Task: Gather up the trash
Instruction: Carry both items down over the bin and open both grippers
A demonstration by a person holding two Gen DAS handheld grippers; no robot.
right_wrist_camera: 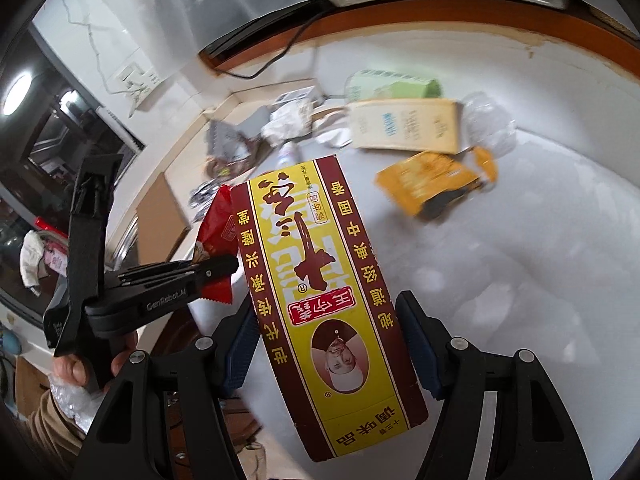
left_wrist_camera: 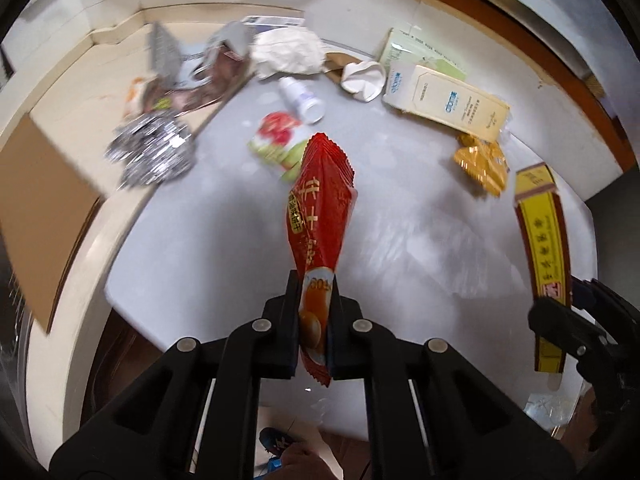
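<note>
White tabletop (left_wrist_camera: 400,216) with a cream raised ledge (left_wrist_camera: 80,128) along its left side, litter spread over the far half.

Cardboard sheet (left_wrist_camera: 36,216) lies on the ledge, crumpled foil (left_wrist_camera: 150,150) beside it at the ledge edge.

Cream carton (left_wrist_camera: 444,100) lies flat at far right, pale green carton (left_wrist_camera: 404,48) behind it, orange wrapper (left_wrist_camera: 482,166) just in front.

Yellow-and-maroon box (right_wrist_camera: 320,280) sits between the right gripper (right_wrist_camera: 326,344) fingers, which stand wide, pads at the box's long edges; box is tilted and lifted off the table.

Red snack wrapper (left_wrist_camera: 320,208) is pinched at its lower end by the left gripper (left_wrist_camera: 316,292), jaws closed tight on it, upper end sticking forward above the table.

White crumpled paper (left_wrist_camera: 288,52), white bottle (left_wrist_camera: 300,98) on its side and a green-red packet (left_wrist_camera: 276,140) lie beyond the wrapper.

No bin or container identifiable in either view.
</note>
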